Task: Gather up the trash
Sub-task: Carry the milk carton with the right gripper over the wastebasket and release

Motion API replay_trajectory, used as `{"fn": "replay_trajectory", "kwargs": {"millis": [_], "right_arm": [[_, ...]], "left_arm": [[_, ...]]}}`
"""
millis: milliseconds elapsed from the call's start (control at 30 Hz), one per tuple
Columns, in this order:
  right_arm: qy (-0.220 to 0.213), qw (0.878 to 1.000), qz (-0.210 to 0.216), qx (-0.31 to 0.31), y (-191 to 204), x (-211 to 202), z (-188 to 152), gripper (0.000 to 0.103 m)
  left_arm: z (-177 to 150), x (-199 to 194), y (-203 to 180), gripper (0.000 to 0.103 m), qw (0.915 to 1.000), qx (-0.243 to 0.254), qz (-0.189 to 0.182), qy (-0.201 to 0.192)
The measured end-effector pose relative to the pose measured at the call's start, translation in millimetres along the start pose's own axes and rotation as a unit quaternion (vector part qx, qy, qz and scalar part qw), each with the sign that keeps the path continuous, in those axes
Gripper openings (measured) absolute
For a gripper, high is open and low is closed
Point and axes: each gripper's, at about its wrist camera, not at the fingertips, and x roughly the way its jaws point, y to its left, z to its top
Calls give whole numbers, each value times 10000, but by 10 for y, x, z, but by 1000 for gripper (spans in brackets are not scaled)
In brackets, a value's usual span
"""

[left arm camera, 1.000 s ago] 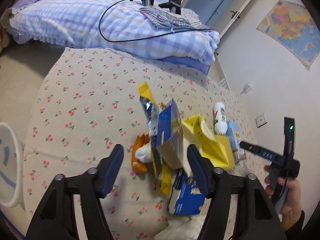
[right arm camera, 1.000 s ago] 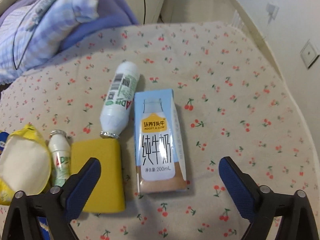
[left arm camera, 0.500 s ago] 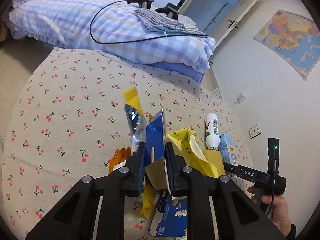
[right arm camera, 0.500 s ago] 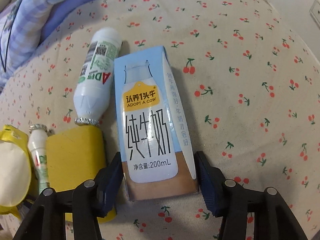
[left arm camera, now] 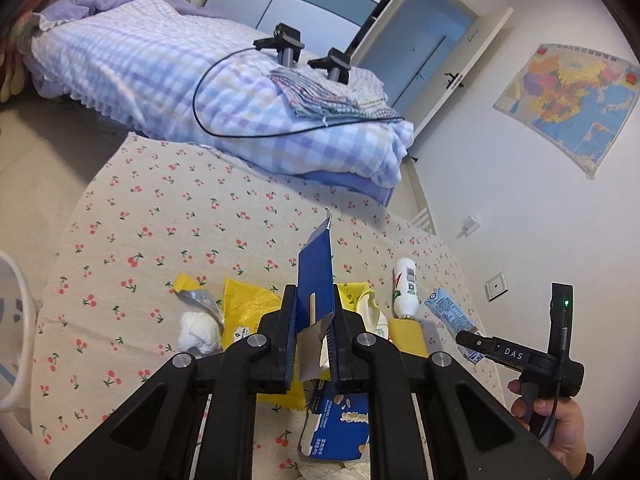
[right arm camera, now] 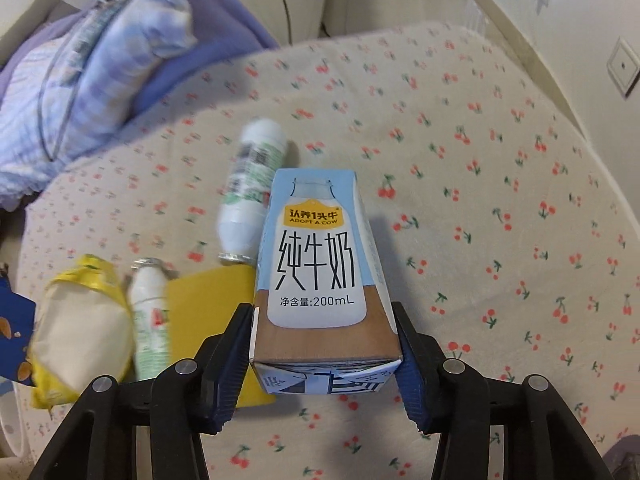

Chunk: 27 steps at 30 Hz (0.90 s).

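My left gripper (left arm camera: pixel 314 334) is shut on a flattened blue carton (left arm camera: pixel 316 276) and holds it upright above the trash pile. My right gripper (right arm camera: pixel 324 344) is shut on a light blue milk carton (right arm camera: pixel 320 264), lifted off the cherry-print cloth (right arm camera: pixel 500 200). That milk carton also shows in the left wrist view (left arm camera: pixel 450 314). Below lie a white bottle (right arm camera: pixel 252 192), a small white bottle (right arm camera: pixel 150 312), a yellow block (right arm camera: pixel 208 312), a yellow wrapper (right arm camera: pixel 76 328), a white tissue ball (left arm camera: pixel 200 330), a yellow bag (left arm camera: pixel 248 312) and a blue snack box (left arm camera: pixel 340 428).
A white bin rim (left arm camera: pixel 20 340) stands at the left edge of the table. A bed with a checked quilt (left arm camera: pixel 200 88) and a black cable lies behind. A wall with sockets (left arm camera: pixel 496 286) runs along the right side.
My left gripper closed on the blue carton and lifted it. My right gripper closed on the milk carton and raised it off the cloth.
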Motion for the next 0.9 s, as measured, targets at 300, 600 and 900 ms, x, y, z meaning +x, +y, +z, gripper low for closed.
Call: {"fn": "replay_trajectory", "kwargs": {"millis": [300, 600, 900], "right_arm": [[-415, 9986, 277, -174, 336, -325, -91, 56], [-478, 9940, 808, -568, 986, -405, -211, 56], [-225, 9865, 1257, -1023, 1768, -223, -381, 56]], "left_arm": [[101, -492, 351, 13, 9991, -231, 74, -357], [160, -929, 946, 13, 9946, -624, 576, -602], [115, -1279, 1679, 13, 9843, -1094, 1221, -647]]}}
